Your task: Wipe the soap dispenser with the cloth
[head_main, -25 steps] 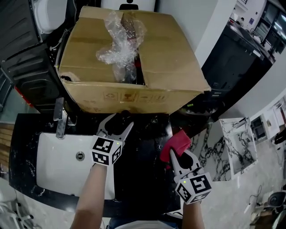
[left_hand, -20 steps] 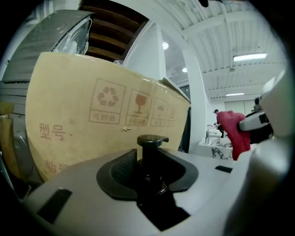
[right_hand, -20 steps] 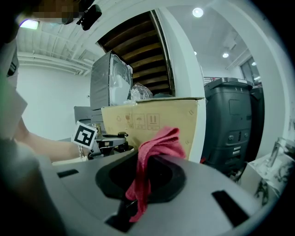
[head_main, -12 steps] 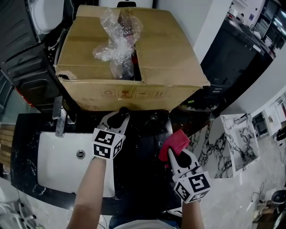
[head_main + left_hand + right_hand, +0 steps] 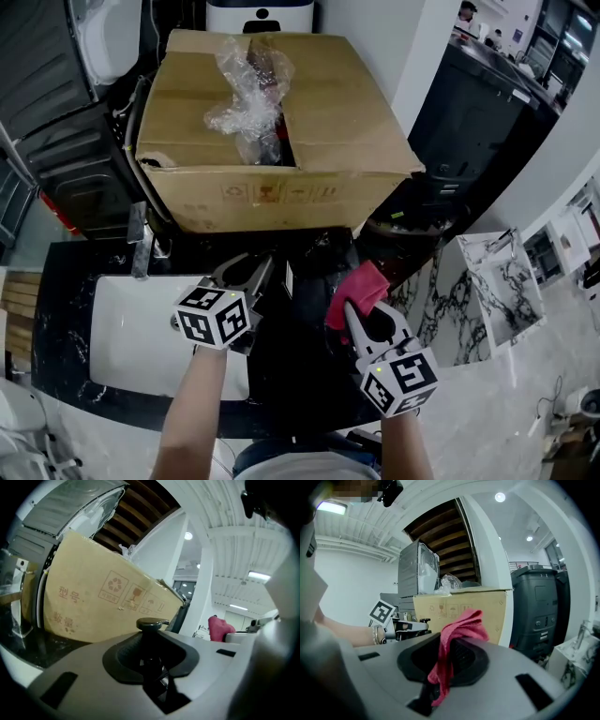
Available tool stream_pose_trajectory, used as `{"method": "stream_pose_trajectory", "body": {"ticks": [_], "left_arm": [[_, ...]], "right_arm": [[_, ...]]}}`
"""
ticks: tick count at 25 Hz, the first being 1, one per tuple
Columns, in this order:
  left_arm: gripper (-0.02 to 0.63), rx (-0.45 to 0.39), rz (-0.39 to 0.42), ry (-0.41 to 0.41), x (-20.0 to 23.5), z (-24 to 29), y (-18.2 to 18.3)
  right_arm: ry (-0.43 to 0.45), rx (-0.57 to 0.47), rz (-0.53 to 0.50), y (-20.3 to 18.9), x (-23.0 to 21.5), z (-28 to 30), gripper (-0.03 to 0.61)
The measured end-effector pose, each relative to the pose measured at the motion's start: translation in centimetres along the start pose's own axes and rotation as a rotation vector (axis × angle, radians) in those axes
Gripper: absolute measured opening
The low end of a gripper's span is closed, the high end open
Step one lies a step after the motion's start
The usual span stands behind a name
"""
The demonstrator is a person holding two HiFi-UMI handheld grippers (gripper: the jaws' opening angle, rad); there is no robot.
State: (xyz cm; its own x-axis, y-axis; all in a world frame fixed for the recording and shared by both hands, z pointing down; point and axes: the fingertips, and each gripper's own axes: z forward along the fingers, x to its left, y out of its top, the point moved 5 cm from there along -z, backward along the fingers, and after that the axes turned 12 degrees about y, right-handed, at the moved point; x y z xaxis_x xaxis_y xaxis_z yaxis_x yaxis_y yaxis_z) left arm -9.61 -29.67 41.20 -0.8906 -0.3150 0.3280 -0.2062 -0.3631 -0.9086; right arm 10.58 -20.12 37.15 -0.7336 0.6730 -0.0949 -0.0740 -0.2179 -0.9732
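Red cloth [image 5: 457, 630] pinched in the right gripper [image 5: 364, 317], jaws nearly together on it; left gripper [image 5: 246, 279] has just been closing, jaws now narrow on the black soap dispenser [image 5: 151, 639] beside the sink [image 5: 131, 337]; cardboard box [image 5: 281, 141] beyond; grasping looks done; next move, I judge: bring cloth against dispenser body

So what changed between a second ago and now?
The left hand-held gripper just closed its jaws on the black pump soap dispenser, rolled, and drew it back from the brown cardboard box. The right hand-held gripper still holds the red cloth.
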Motion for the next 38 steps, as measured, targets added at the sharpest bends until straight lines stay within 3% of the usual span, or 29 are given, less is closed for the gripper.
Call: {"method": "stream_pose_trajectory", "body": {"ticks": [6, 14, 21, 30, 38], "left_arm": [[0.094, -0.033, -0.096, -0.093, -1.8, -3.9, -2.9], [0.094, -0.061, -0.183, -0.15, -2.3, -6.3, -6.3], [0.094, -0.045, -0.149, -0.124, -2.2, -7.4, -6.8], [0.094, -0.044, -0.193, -0.099, -1.1, -8.5, -7.4], [0.094, -0.041, -0.212, -0.086, -0.8, -8.6, -7.4]], "right_arm": [[0.031, 0.01, 0.004, -0.9, 1.7, -0.4, 0.054], [0.045, 0.049, 0.025, -2.6, 2.4, -1.7, 0.054], [0.125, 0.077, 0.019, -3.4, 4.2, -0.4, 0.054], [0.288, 0.15, -0.001, -4.7, 8.0, 3.7, 0.054], [0.294, 0.23, -0.033, -6.2, 8.5, 4.8, 0.054]]}}
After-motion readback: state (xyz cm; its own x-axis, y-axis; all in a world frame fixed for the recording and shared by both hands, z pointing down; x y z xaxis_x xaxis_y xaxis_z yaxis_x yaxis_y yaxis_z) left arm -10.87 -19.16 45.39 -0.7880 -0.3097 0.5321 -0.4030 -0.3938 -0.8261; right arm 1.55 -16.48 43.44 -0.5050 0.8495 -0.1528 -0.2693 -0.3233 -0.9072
